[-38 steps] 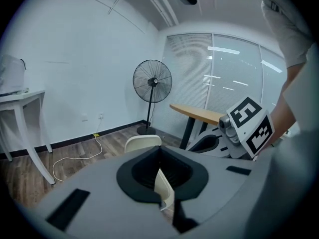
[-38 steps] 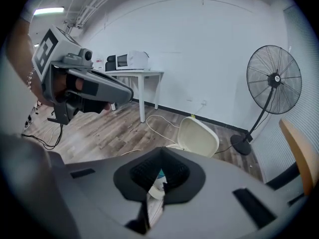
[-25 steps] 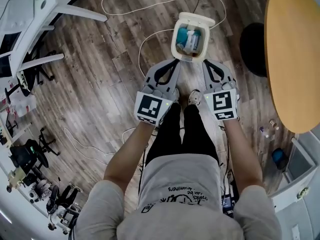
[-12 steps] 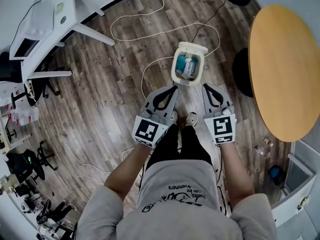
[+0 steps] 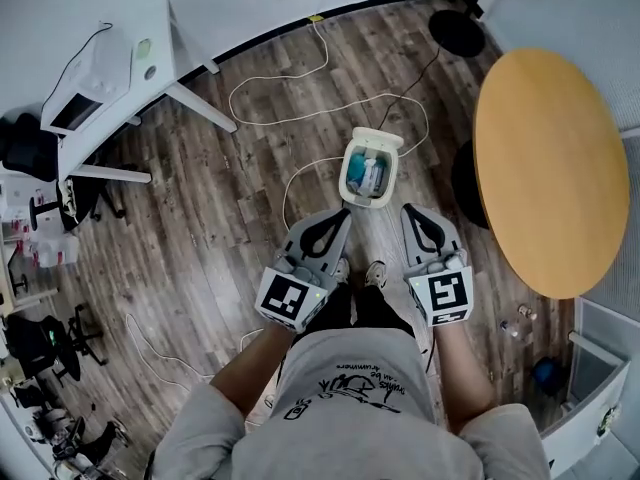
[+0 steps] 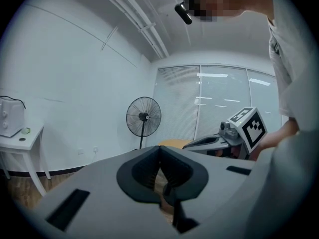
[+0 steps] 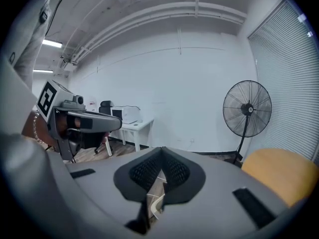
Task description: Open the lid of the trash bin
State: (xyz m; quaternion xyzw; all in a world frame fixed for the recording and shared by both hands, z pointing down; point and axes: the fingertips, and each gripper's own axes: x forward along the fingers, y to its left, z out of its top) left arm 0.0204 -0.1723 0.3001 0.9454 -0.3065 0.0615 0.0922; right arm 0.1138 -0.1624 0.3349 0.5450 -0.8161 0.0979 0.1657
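A small white trash bin stands on the wooden floor in front of the person's feet. Its lid is tipped back and open, and blue and white rubbish shows inside. In the head view my left gripper is held just short of the bin's near left side. My right gripper hangs just short of its near right side. Neither touches the bin. In the left gripper view the left gripper has its jaws together on nothing. The right gripper looks the same in its own view.
A round wooden table fills the right side, with a dark chair base under it. A fan's base stands at the back; the fan shows upright. White cables loop over the floor. A white desk stands at the left.
The head view has pulled up and back, so the bin looks smaller and farther off. Both grippers have drawn back from the bin's rim. The lid stays open.
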